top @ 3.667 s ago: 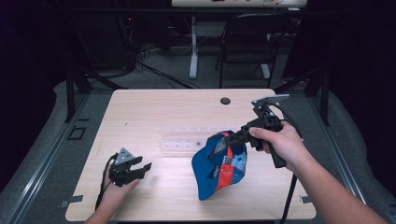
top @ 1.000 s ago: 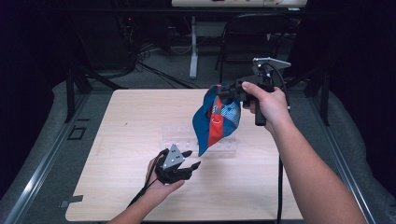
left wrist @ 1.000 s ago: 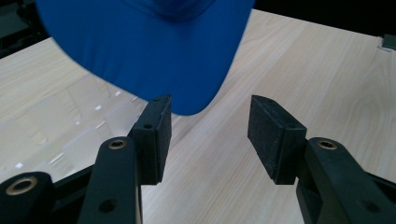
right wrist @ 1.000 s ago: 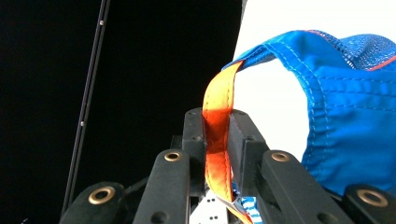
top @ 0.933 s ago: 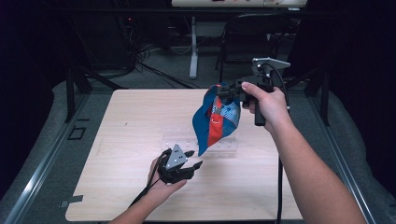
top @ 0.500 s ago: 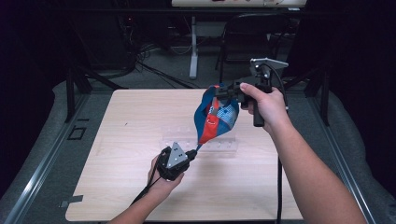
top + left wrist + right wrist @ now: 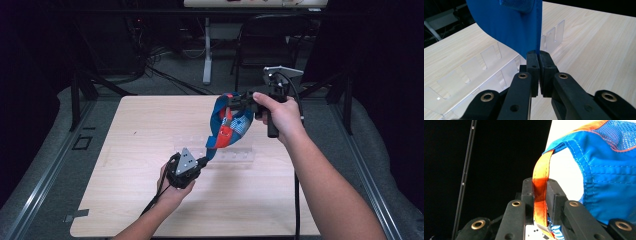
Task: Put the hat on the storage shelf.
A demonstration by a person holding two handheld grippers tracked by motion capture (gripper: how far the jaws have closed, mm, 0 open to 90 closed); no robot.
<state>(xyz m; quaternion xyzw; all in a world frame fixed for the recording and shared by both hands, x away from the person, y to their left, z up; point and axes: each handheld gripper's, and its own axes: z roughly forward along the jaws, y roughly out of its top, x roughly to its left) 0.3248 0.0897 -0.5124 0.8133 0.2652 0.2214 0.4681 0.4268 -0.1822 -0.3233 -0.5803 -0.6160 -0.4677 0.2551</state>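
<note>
The left gripper (image 7: 539,58), whose jaws have just been closing, is pinching the lower blue edge of the cap (image 7: 227,127). The right gripper (image 7: 541,185) is clamping the cap's orange strap (image 7: 541,176), holding the cap above the table (image 7: 125,125).

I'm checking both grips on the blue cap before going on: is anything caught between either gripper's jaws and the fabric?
Nothing visible. The left gripper pinches the blue cap's lower edge directly; the right gripper clamps its orange strap. The clear rack stands behind, apart.
</note>
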